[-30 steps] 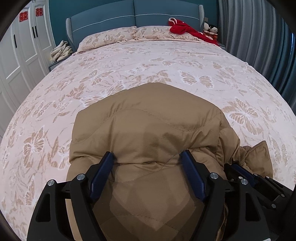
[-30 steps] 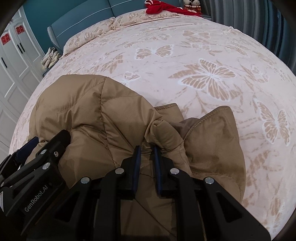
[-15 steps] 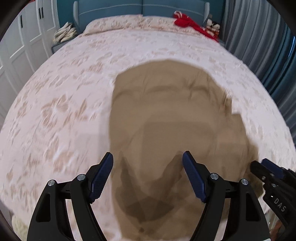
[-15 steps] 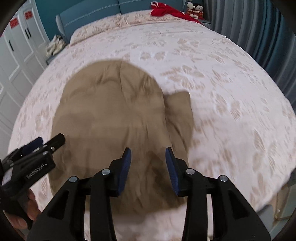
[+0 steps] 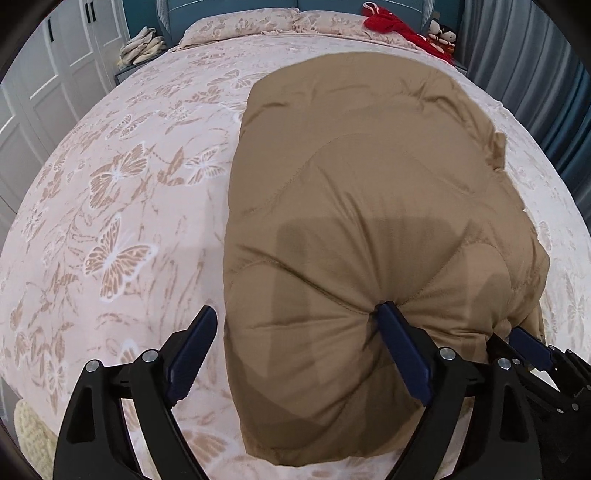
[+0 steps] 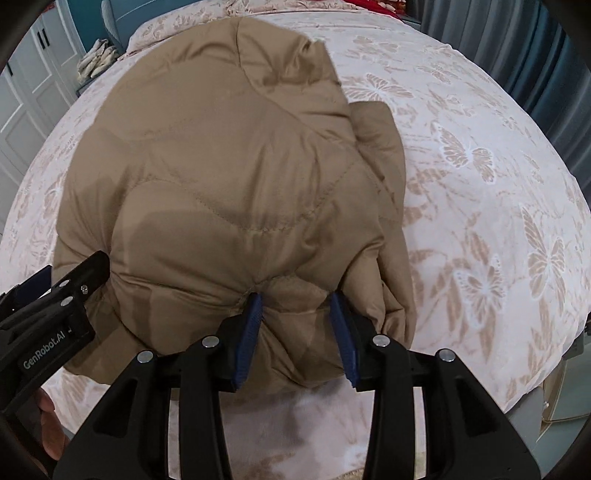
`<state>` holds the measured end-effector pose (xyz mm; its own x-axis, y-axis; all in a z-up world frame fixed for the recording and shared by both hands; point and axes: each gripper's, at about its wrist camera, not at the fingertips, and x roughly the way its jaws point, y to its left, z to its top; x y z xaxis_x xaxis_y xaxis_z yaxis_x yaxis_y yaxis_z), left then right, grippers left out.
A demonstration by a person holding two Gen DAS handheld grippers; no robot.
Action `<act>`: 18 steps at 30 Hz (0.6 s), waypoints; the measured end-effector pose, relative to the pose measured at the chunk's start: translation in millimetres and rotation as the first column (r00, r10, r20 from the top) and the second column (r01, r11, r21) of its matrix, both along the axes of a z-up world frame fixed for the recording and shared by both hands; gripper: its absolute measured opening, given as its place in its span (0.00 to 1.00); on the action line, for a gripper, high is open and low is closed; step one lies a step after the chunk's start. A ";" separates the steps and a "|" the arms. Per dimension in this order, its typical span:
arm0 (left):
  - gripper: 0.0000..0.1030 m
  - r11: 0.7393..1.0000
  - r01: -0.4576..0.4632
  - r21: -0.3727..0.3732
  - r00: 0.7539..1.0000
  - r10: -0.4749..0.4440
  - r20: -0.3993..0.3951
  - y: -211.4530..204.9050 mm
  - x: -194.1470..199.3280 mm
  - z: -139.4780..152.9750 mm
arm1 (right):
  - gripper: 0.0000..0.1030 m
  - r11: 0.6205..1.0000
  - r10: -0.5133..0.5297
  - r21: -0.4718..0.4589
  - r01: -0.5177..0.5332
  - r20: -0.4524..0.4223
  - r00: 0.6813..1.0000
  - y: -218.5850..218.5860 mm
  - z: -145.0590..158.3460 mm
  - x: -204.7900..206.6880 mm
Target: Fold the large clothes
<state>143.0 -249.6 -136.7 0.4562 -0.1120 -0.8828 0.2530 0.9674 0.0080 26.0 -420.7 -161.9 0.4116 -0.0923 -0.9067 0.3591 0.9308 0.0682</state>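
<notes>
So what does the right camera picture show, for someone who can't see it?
A puffy tan jacket lies folded on a bed with a butterfly-print cover. The right gripper presses its open blue jaws into the jacket's near edge, and the left gripper sits at the left.

- Padded jacket (image 5: 369,221) lies on the bed (image 5: 129,184), near its foot edge.
- Pillows (image 5: 240,22) at the far end, behind the jacket.
- Wardrobe (image 5: 44,92) left of the bed; curtain (image 5: 535,55) right.
</notes>
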 end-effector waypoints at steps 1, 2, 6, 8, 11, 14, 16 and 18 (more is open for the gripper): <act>0.87 1.000 -0.001 0.002 1.000 0.001 0.000 -0.3 0.4 -2.2 | 0.36 1.000 -0.001 0.003 0.001 0.000 1.000 -0.5 -2.7 0.8; 0.89 1.000 -0.004 0.007 1.000 0.004 0.002 -1.0 0.5 -3.9 | 0.36 1.000 -0.002 0.010 0.002 0.001 1.000 -1.6 -6.6 1.2; 0.92 1.000 -0.009 0.017 1.000 0.009 0.005 -3.7 1.9 -9.7 | 0.36 0.999 -0.010 0.031 0.010 0.008 1.000 -4.2 -15.3 2.1; 0.92 1.000 -0.010 0.018 1.000 0.010 0.003 -5.0 3.0 -11.8 | 0.36 0.999 -0.012 0.032 0.012 0.013 1.000 -4.9 -18.5 2.4; 0.92 1.000 -0.009 0.025 1.000 0.009 0.008 -7.0 2.5 -13.8 | 0.36 0.999 -0.012 0.031 0.011 0.021 1.000 -4.2 -21.1 2.8; 0.92 1.000 -0.011 0.029 1.000 0.010 0.016 -8.6 1.3 -15.2 | 0.36 0.999 -0.015 0.037 0.014 0.031 0.999 -5.5 -23.4 2.5; 0.92 0.999 -0.011 0.033 1.000 0.011 0.021 -9.8 -0.1 -15.1 | 0.36 0.999 -0.017 0.031 0.016 0.037 0.999 -4.0 -23.3 1.2; 0.92 0.999 -0.013 0.036 1.000 0.012 0.025 -10.4 -0.8 -13.5 | 0.36 1.000 -0.016 0.024 0.015 0.043 0.999 -3.1 -22.0 -0.2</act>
<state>142.2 -260.0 -150.1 0.4789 -0.0748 -0.8747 0.2405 0.9694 0.0488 25.8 -423.8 -183.9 0.4488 -0.0783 -0.8902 0.3700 0.9230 0.1054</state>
